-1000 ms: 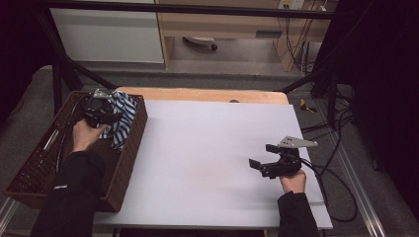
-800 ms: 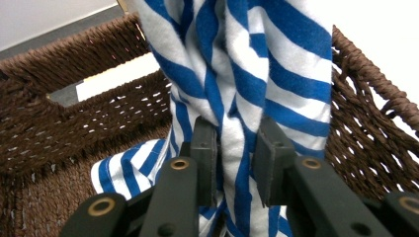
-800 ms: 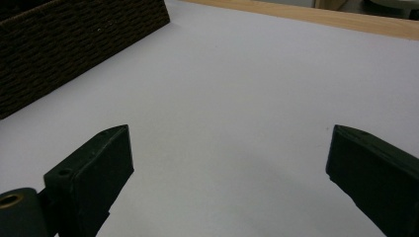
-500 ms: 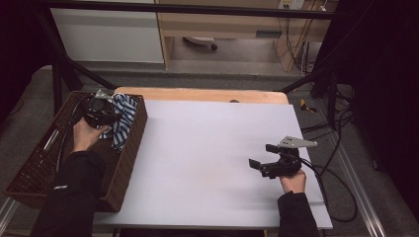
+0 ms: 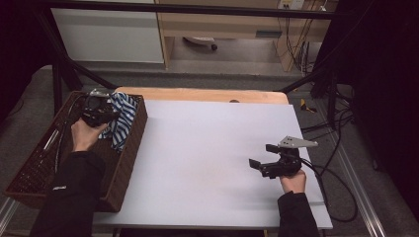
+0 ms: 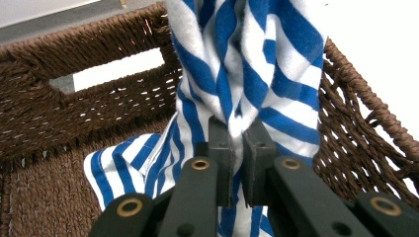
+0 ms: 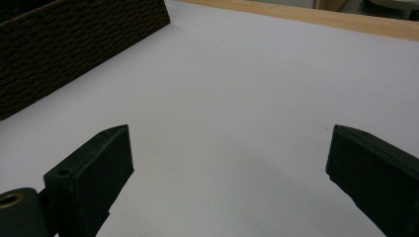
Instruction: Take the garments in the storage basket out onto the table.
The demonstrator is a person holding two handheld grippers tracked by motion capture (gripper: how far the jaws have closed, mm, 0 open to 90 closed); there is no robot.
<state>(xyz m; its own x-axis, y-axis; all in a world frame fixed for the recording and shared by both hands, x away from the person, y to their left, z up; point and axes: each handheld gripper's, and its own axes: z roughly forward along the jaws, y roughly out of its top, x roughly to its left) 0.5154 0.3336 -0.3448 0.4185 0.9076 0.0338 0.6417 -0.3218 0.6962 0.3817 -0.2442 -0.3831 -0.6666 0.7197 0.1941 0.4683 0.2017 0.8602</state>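
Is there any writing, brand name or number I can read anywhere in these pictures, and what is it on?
Nothing is readable.
Small white mark on the person's left sleeve, high view: too small and blurred to read.
Striped cloth, wicker basket, white table, both grippers: no text visible.

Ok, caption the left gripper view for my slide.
Left gripper shut on blue-and-white striped cloth inside a brown wicker basket.
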